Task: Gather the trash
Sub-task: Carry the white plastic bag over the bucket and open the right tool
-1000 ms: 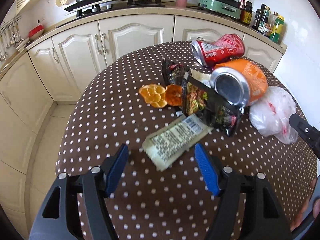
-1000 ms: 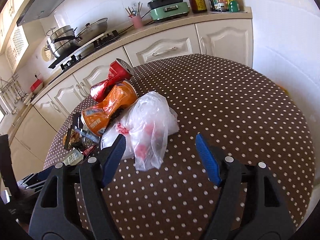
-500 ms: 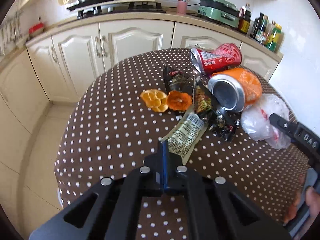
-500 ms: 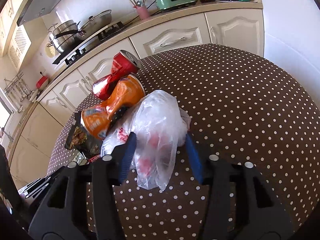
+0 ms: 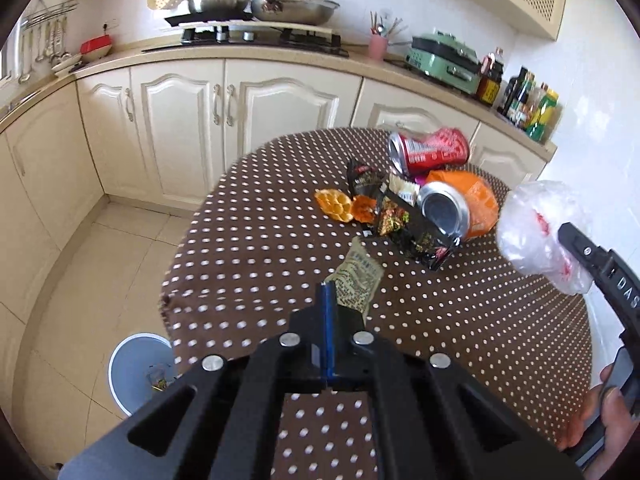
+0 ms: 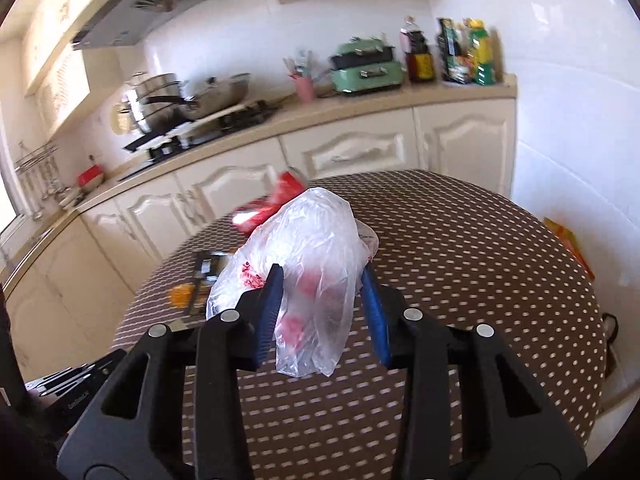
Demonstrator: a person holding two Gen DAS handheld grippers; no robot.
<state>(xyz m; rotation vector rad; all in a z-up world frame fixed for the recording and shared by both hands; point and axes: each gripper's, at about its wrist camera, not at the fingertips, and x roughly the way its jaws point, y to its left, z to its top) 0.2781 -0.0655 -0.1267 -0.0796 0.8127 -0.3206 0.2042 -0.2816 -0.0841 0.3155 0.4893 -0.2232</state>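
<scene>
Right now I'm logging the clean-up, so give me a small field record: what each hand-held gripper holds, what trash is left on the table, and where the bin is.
left hand-held gripper: shut on pale green printed wrapper
right hand-held gripper: shut on crumpled clear plastic bag, lifted off the table
left on brown polka-dot table: red crushed can, orange crushed can, dark snack packets, orange peel pieces
bin: pale blue round bin on the floor beside the table
</scene>
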